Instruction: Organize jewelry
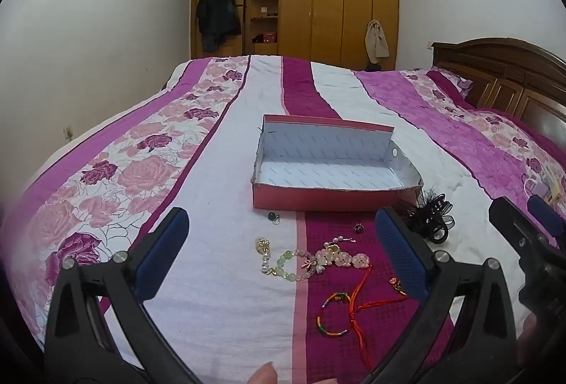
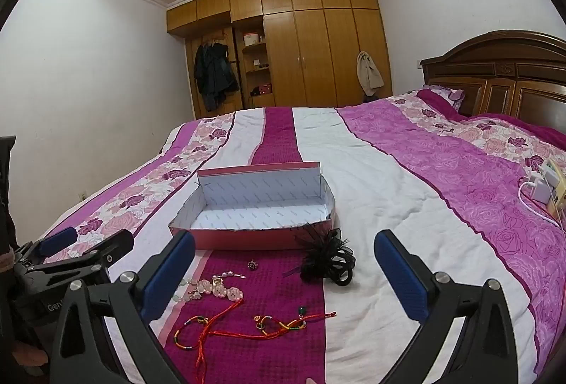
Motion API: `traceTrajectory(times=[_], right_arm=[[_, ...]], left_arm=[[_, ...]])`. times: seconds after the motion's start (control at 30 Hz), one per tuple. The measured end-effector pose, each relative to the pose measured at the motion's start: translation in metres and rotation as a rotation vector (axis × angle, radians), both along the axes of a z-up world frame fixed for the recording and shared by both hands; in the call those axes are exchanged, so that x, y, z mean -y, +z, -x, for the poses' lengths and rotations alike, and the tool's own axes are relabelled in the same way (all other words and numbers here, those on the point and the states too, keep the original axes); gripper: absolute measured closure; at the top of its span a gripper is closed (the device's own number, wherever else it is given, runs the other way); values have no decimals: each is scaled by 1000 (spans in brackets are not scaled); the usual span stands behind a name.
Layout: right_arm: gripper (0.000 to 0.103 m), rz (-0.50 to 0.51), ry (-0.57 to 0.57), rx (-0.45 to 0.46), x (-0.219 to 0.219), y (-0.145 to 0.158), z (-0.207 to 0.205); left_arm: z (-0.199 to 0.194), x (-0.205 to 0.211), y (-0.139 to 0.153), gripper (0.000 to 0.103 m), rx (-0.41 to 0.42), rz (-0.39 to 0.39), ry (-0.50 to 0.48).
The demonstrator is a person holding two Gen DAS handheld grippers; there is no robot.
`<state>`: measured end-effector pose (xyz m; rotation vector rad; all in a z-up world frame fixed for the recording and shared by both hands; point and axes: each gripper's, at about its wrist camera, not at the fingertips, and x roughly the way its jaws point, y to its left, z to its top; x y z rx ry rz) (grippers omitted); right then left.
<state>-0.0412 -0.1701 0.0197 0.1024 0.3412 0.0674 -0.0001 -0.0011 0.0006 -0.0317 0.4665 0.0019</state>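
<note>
Status: nothing sorted yet. The red box (image 1: pixel 332 168), centre of the left wrist frame, shows a bare white lining; every piece lies loose on the bed (image 1: pixel 219 278) in front of it.

Items, left to right in the left wrist view:
- Left hand-held gripper (image 1: pixel 283 253): jaws spread wide, holding nothing, poised above the jewelry.
- Small dark bead with clasp (image 1: pixel 273 217), just before the box's near wall.
- Gold charm on pearl strand (image 1: pixel 263 249).
- Green bead bracelet (image 1: pixel 292 264), touching the charm strand.
- Pink flower-bead bracelet (image 1: pixel 348 258), beside the green one.
- Small dark ring-like piece (image 1: pixel 358 227), too small to identify.
- Multicolour cord bracelet (image 1: pixel 332 315) tangled with red cord (image 1: pixel 362 299), lower centre.
- Black hair accessory (image 1: pixel 429 219), at the box's right corner.

Right wrist view: right hand-held gripper (image 2: pixel 283 281) likewise spread and empty. A second knotted red cord with gold charms (image 2: pixel 283 325) lies lower centre.

Remaining, by my estimate: all pieces to move into the box; tangled cords probably need separating.
</note>
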Motion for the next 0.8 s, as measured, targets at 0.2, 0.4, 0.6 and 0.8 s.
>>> traceTrajectory(times=[0.2, 0.4, 0.6, 0.8], right_arm=[[0, 0, 0, 0, 0, 0, 0], [0, 1, -1, 0, 0, 1, 0], [0, 1, 0, 0, 0, 1, 0], [0, 1, -1, 0, 0, 1, 0]], left_arm=[[1, 0, 0, 5, -4, 11, -6], [-2, 1, -1, 5, -2, 10, -4], [-1, 0, 0, 5, -1, 10, -5], [-3, 1, 0, 5, 0, 6, -2]])
